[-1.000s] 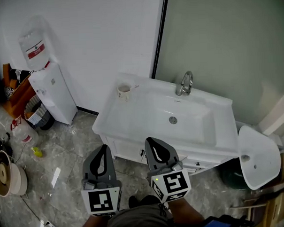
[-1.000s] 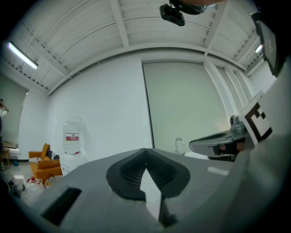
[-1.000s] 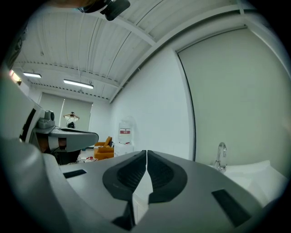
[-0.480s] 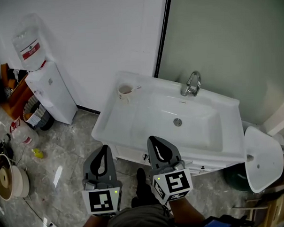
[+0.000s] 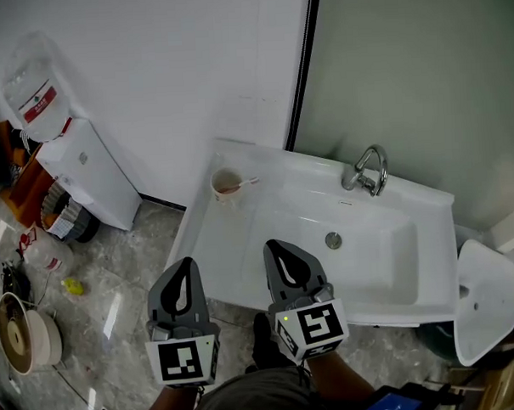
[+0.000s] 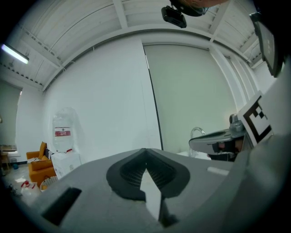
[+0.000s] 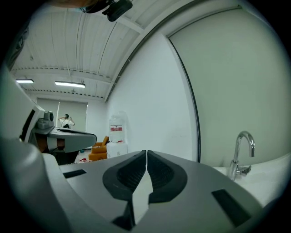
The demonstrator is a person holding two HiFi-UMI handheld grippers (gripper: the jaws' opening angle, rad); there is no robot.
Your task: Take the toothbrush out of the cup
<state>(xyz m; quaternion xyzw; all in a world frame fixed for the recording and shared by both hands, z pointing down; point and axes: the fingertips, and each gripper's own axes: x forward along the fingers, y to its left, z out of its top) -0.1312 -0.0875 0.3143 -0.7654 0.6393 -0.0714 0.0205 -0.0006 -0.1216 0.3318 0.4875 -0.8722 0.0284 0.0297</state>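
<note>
Nothing is done yet. The toothbrush (image 5: 244,183) sits in the cup (image 5: 225,186) on the sink's (image 5: 229,239) far left corner. The left gripper (image 5: 187,275) and right gripper (image 5: 281,258) are well apart from it, jaws pressed together, holding nothing.

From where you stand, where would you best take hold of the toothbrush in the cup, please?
Probably the toothbrush end that leans out past the cup rim toward the tap: come from above on that side, since the rest sits inside.

The white sink top (image 5: 226,237) lies open up to the cup (image 5: 225,185), wall (image 5: 175,84) close behind it, faucet (image 5: 369,171) well to its right.
</note>
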